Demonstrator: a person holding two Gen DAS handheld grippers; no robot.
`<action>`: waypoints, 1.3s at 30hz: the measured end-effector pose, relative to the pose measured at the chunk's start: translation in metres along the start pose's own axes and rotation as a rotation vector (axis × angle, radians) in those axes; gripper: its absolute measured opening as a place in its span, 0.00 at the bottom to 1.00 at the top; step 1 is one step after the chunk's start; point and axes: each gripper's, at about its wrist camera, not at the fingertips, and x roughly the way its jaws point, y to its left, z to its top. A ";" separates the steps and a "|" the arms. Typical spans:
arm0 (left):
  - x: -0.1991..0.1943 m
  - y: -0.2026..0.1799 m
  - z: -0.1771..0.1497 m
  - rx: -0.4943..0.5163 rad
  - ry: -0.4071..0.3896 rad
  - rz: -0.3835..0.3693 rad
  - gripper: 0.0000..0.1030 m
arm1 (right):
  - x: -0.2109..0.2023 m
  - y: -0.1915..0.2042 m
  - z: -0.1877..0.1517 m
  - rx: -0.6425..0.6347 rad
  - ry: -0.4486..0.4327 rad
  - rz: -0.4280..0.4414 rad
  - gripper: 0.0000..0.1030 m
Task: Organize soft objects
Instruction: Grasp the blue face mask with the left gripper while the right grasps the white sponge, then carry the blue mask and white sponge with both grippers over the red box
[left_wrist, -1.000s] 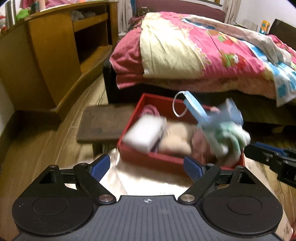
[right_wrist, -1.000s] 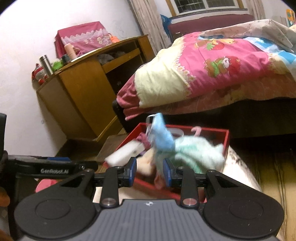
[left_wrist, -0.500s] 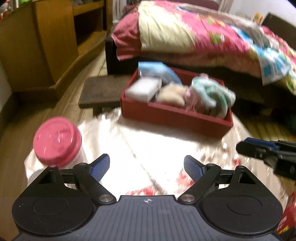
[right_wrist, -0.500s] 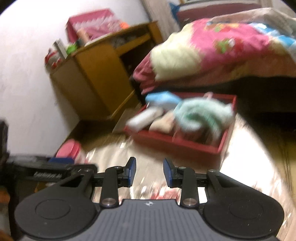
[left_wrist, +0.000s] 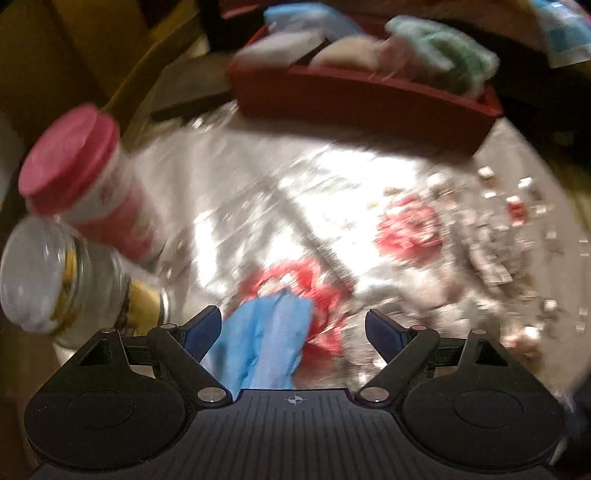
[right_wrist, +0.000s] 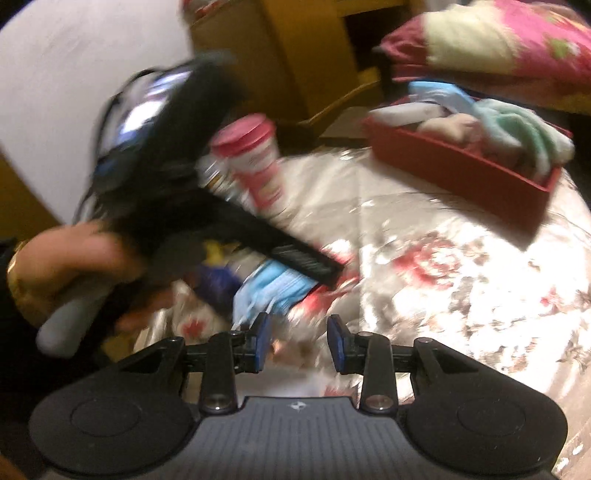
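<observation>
A blue face mask (left_wrist: 266, 343) lies crumpled on the shiny floral tablecloth (left_wrist: 295, 192). My left gripper (left_wrist: 293, 328) hangs just above it, open wide, with the mask between the jaws and nearer the left finger; the pads do not press on it. In the right wrist view the same mask (right_wrist: 273, 286) shows under the left gripper's finger (right_wrist: 303, 260). My right gripper (right_wrist: 300, 341) is shut and holds nothing, low over the cloth beside the mask. The red tray (left_wrist: 362, 99) at the far edge holds a mint towel (left_wrist: 443, 48), a white pack, a beige cloth and a blue item.
A pink-lidded canister (left_wrist: 70, 158) and a glass jar (left_wrist: 40, 273) stand at the table's left. A person's hand (right_wrist: 74, 258) grips the left tool. Behind the table are a wooden cabinet (right_wrist: 295, 48) and a bed with a pink quilt (right_wrist: 498, 44).
The mint towel and blue item left the right gripper and now lie in the tray. Both grippers drew back from the tray; the left one tipped down over the blue mask.
</observation>
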 end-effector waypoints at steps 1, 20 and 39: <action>0.006 0.001 -0.001 -0.009 0.013 0.011 0.80 | 0.003 0.003 -0.003 -0.023 0.015 0.009 0.08; 0.000 0.030 -0.012 -0.119 -0.007 -0.190 0.15 | 0.043 0.046 -0.039 -0.456 0.159 0.045 0.24; 0.002 0.016 0.001 -0.108 -0.007 -0.252 0.15 | 0.080 0.049 -0.051 -0.552 0.298 -0.027 0.27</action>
